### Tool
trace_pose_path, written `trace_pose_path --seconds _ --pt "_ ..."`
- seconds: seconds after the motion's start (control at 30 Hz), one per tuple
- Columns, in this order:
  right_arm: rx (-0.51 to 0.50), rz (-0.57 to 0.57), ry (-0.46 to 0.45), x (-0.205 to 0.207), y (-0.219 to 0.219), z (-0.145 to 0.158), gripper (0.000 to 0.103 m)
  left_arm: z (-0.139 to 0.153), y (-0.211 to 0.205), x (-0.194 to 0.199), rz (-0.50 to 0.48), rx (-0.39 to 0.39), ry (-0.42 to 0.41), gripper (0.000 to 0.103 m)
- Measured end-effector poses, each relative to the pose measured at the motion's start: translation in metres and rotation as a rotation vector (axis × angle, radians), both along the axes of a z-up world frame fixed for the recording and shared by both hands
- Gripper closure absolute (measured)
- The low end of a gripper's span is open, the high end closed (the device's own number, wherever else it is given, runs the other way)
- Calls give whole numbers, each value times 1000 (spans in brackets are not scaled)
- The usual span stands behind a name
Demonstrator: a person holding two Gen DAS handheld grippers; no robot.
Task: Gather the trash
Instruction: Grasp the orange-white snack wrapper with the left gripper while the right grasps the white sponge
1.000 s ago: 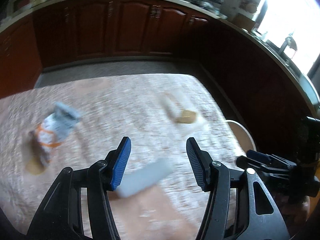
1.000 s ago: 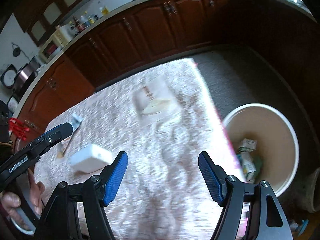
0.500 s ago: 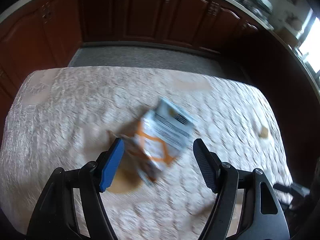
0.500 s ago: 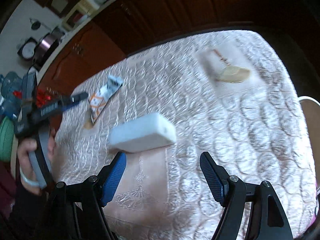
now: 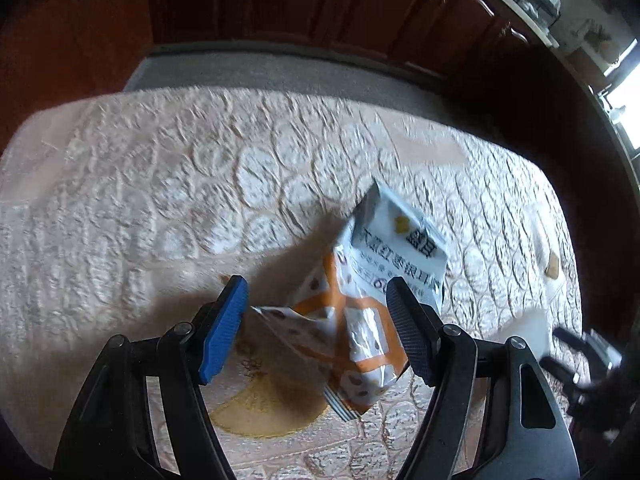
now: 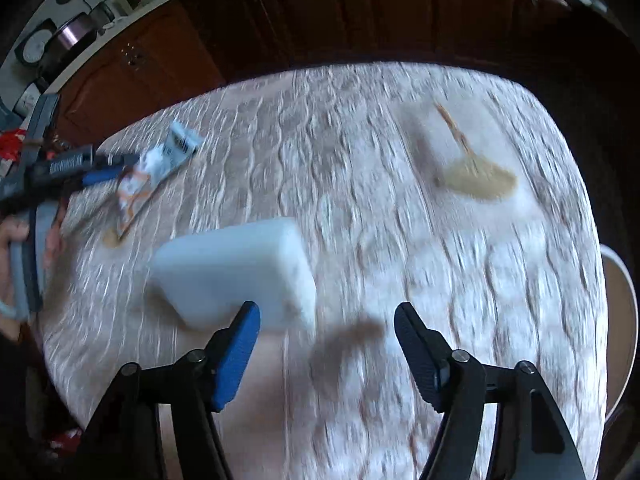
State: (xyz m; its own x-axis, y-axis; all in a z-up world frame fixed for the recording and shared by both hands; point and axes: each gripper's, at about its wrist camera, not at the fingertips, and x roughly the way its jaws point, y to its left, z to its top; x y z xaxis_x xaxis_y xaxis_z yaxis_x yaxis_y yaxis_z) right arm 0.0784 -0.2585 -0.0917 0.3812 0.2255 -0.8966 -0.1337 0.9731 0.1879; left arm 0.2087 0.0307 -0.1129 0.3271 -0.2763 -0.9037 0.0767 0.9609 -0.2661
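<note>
A crumpled white and orange snack wrapper (image 5: 360, 300) lies on the patterned tablecloth (image 5: 200, 184). My left gripper (image 5: 318, 320) is open with the wrapper's near end between its fingers, not clamped. The wrapper also shows far left in the right wrist view (image 6: 152, 172), with the left gripper (image 6: 108, 174) at it. A white foam block (image 6: 236, 276) lies in front of my right gripper (image 6: 326, 340), which is open and empty, just right of the block.
A clear packet with a tan patch (image 6: 476, 176) lies at the table's far right. The white bin's rim (image 6: 624, 320) shows past the right table edge. Dark wood cabinets (image 5: 320, 8) run behind the table.
My left gripper moved forward and down so the wrapper is now between its fingers. My right gripper moved closer to the foam block. The bin has slid nearly out of view.
</note>
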Motion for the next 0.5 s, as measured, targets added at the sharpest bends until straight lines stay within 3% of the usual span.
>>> trace_pose_path --seconds 0.13,0.3,0.37,0.4,0.5 --pt "14 7 -37 15 16 10 35 -8 -8 -1 -43 4 30 32" --pt "71 34 2 9 21 10 34 -12 -17 -4 -72 9 17 33" --pt "66 50 19 4 19 9 30 -13 -19 -7 -63 -3 17 42" --pt "71 49 29 2 18 7 30 -13 -21 -9 -67 -2 17 58" --pt "131 30 54 0 11 1 29 -11 -22 -20 -55 0 -6 67"
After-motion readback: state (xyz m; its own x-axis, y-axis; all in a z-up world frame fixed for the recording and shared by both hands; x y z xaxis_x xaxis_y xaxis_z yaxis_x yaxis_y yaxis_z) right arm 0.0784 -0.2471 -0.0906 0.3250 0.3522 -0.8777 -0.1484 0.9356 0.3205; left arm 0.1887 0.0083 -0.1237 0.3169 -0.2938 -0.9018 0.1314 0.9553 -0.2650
